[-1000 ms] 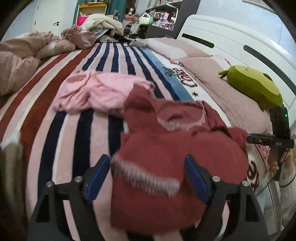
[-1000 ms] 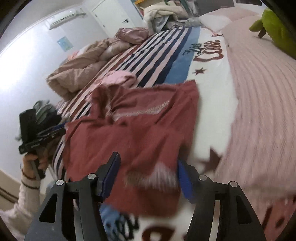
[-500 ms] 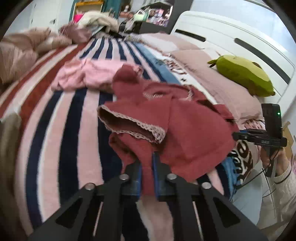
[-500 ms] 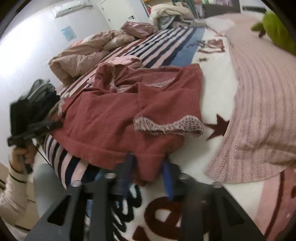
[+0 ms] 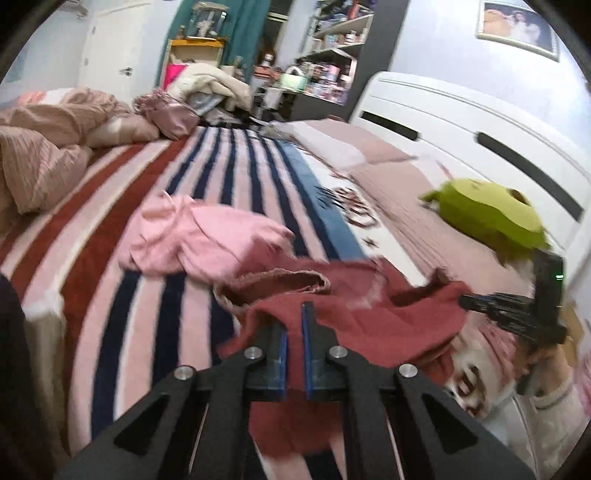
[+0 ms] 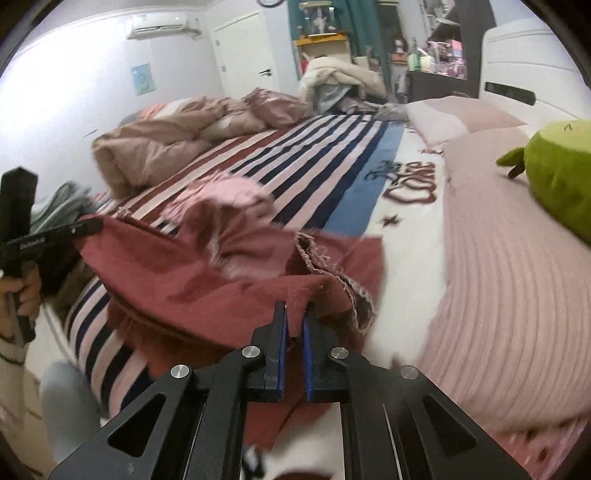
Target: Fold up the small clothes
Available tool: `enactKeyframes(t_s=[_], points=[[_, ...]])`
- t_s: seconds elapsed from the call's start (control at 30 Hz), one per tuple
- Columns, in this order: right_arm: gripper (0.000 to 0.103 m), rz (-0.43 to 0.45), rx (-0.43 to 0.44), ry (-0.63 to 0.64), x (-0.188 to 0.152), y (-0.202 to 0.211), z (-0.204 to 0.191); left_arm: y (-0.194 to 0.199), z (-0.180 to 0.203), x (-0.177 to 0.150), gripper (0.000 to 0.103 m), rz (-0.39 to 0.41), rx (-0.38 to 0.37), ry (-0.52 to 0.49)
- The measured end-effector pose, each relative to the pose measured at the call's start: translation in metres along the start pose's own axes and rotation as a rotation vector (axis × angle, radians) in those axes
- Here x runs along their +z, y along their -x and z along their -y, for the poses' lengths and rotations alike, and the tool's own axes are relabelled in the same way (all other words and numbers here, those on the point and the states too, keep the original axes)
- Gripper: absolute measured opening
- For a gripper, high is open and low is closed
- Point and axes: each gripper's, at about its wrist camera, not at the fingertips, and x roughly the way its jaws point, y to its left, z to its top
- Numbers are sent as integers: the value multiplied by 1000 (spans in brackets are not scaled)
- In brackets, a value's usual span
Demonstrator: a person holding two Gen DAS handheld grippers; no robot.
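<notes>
Both tongs are pinching the red garment (image 5: 354,314): the left tongs (image 5: 293,332) and right tongs (image 6: 293,328) are gripping its edges, just beside the pink garment (image 5: 199,236).

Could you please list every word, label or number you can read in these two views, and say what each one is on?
No text reads clearly.
Large dark-red lettering on the blanket: blurred, unreadable.
More lettering at the blanket's near edge: cut off, unreadable.
Small white print on the left tongs: too small to read.
Poster and framed picture: no legible words.
</notes>
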Motion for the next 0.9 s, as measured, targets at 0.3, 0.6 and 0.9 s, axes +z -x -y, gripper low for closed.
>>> enactKeyframes(t_s=[0.3,0.6,0.9], points=[[28,-68,-176,-167,80,-86,67,-106,-49,67,39,-12,160,106],[63,-148,47,-169,7,-40,60,-57,-66,5,86,-121,16,89],[26,-195,161,-173,-71,-57,15,-75,-21,-92,48,-258,-109,70]])
